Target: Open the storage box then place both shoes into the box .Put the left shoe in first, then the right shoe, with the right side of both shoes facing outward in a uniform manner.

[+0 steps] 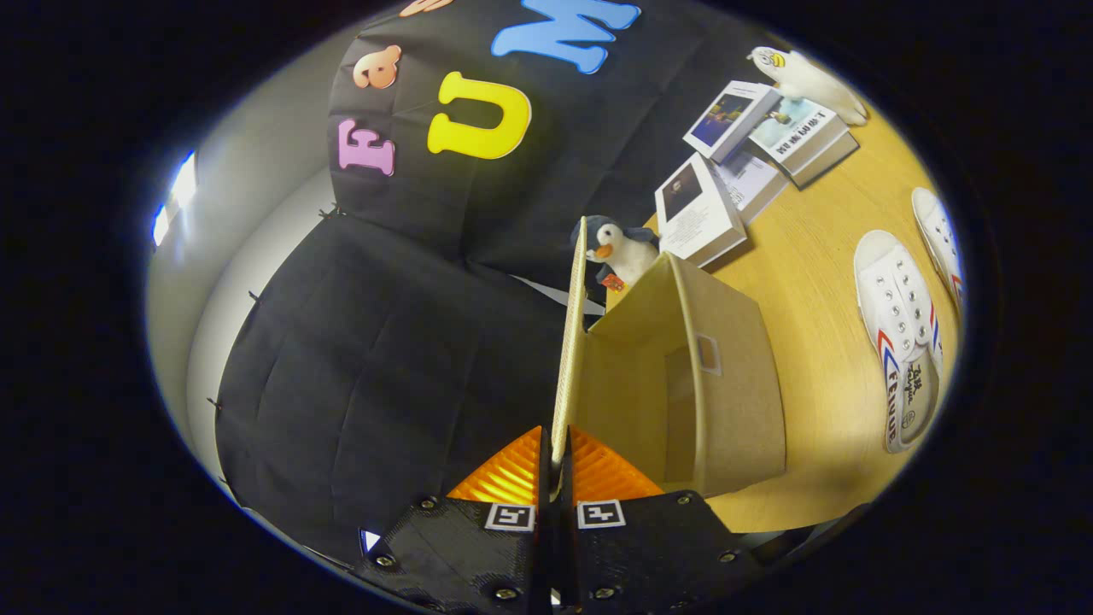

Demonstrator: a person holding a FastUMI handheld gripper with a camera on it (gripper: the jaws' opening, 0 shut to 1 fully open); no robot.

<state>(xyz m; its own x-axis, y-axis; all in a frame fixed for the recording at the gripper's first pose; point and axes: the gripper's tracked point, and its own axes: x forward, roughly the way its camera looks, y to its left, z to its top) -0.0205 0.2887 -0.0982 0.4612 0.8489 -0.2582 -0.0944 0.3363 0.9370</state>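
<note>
My gripper (557, 448) is shut on the lid (570, 342) of the beige fabric storage box (726, 401); both orange fingers (512, 474) press its thin edge. The lid stands raised on edge, running straight ahead from the fingertips, and the box's inside is exposed just to its right. The view is tilted, so the box and table lean. Two white canvas shoes lie on the wooden table beyond the box: one shoe (901, 333) with red and blue stripes, lying sole down with its opening nearest, and a second shoe (939, 239) farther out beside it.
A penguin plush (619, 249) sits behind the box. Several books (743, 162) are stacked beyond it, with a white plush toy (807, 81) at their far end. The wooden table (811, 273) stretches between box and shoes. Black cloth wall rises left of the lid.
</note>
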